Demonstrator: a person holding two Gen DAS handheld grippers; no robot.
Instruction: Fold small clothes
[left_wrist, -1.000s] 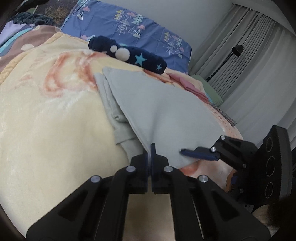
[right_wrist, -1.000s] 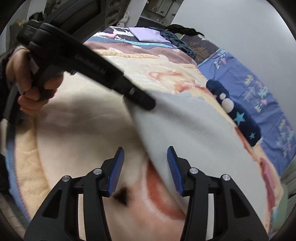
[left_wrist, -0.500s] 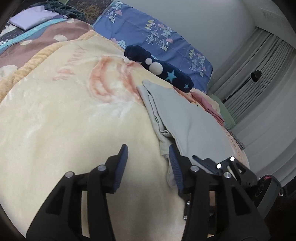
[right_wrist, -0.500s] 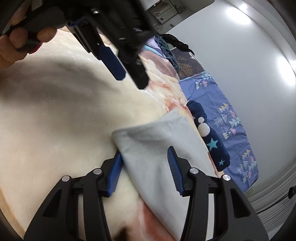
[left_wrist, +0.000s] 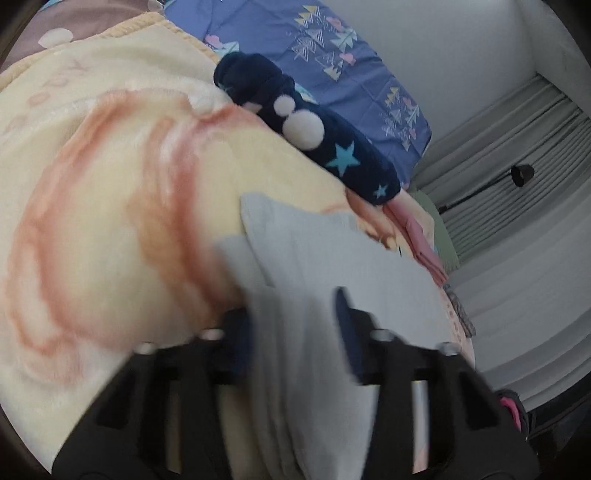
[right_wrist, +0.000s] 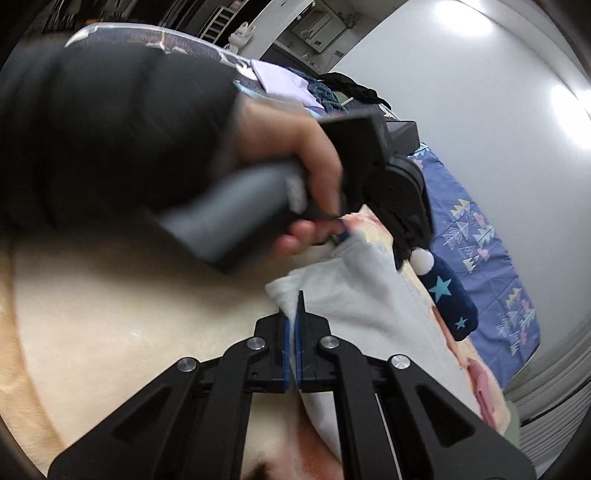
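Note:
A pale grey garment (left_wrist: 332, 266) lies folded on a cream and orange blanket (left_wrist: 92, 221). My left gripper (left_wrist: 293, 325) is open, its fingers astride the garment's near part. In the right wrist view the same grey garment (right_wrist: 369, 291) lies ahead, and my right gripper (right_wrist: 294, 317) is shut on its near corner. The hand holding the left gripper (right_wrist: 343, 236) fills the upper left of that view, its tip at the garment's far edge.
A dark blue plush with stars and white pompoms (left_wrist: 314, 133) lies beyond the garment. A blue patterned pillow (left_wrist: 332, 55) is behind it. Folded pink cloth (left_wrist: 421, 236) lies to the right. Curtains and a black lamp (left_wrist: 521, 175) stand at the far right.
My right gripper has shut on the garment's near corner. My left gripper, which opened earlier, has moved forward over the garment and now straddles it.

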